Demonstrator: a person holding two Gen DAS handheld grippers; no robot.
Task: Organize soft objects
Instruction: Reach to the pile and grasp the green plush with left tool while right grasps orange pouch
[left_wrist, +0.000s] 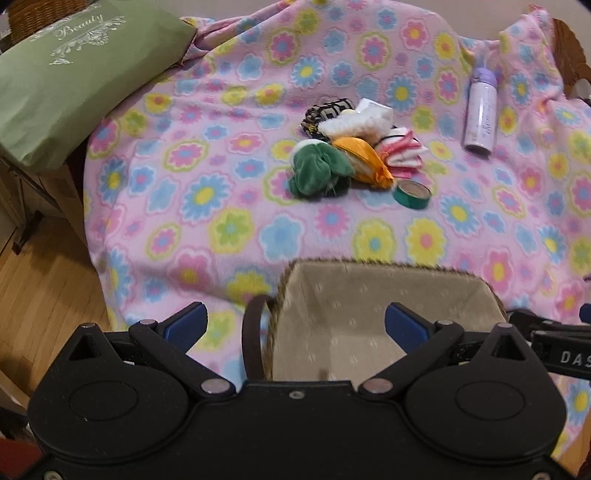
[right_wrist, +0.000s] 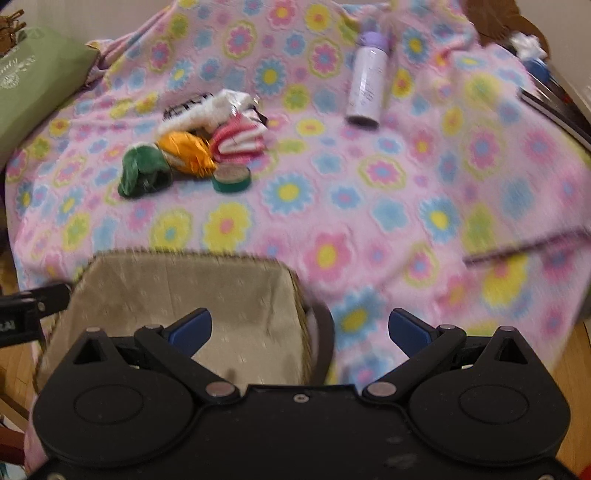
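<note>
fingers of the left gripper (left_wrist: 295, 325) spread wide, holding nothing, hovering over the near edge of a fabric-lined wicker basket (left_wrist: 369, 284) on the flowered pink blanket (left_wrist: 221, 177); fingers of the right gripper (right_wrist: 300, 328) likewise wide apart and empty, over the basket's right rim. farther back, bunched in one small pile: green plush (left_wrist: 319, 168), orange cloth (left_wrist: 369, 162), pink-and-white striped cloths (left_wrist: 404, 149), white fluffy piece (left_wrist: 354, 123), dark patterned pouch (left_wrist: 325, 112). green tape roll (left_wrist: 412, 194) just beside the pile, lilac bottle (left_wrist: 480, 114) lying to the right, green pillow (left_wrist: 66, 81) at far left
</note>
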